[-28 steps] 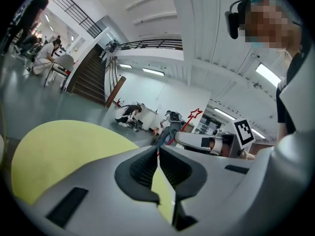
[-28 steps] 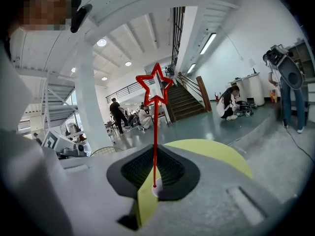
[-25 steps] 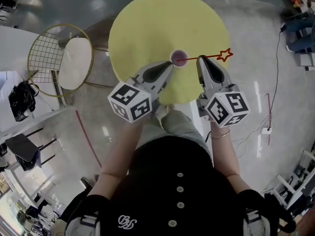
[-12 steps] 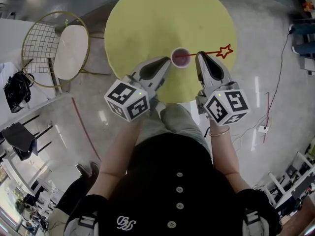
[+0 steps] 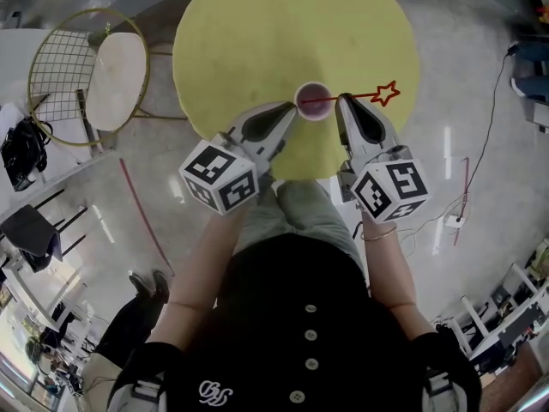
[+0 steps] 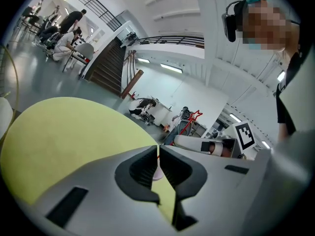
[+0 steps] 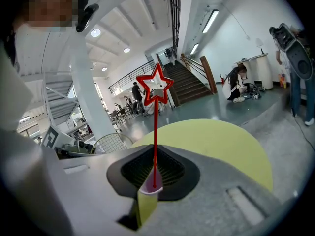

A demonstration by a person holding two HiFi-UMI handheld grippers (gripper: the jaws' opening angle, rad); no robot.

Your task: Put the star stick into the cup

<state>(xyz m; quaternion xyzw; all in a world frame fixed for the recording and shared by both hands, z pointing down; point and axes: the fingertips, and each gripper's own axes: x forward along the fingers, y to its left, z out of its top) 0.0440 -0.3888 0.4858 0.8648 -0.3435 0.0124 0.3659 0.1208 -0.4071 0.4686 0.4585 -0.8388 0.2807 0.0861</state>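
Observation:
A small pinkish cup (image 5: 312,101) stands near the front of the round yellow table (image 5: 257,33). My left gripper (image 5: 290,112) is at the cup's left side, and its jaws look shut on the cup's thin wall (image 6: 157,173). The red star stick (image 5: 360,96) lies nearly level, star (image 5: 386,93) out to the right and its other end over the cup's mouth. My right gripper (image 5: 341,101) is shut on the stick's shaft just right of the cup. In the right gripper view the stick (image 7: 155,132) runs up between the jaws, with its lower tip in the cup (image 7: 150,185).
A wire-backed chair with a white seat (image 5: 111,93) stands left of the table. Black bags (image 5: 21,148) lie further left. Cables and a power strip (image 5: 450,221) run over the floor on the right. People sit and crouch in the hall far beyond the table.
My right gripper has come slightly closer to the cup with the stick still in it. The left gripper stays at the cup. The head view has shifted a little.

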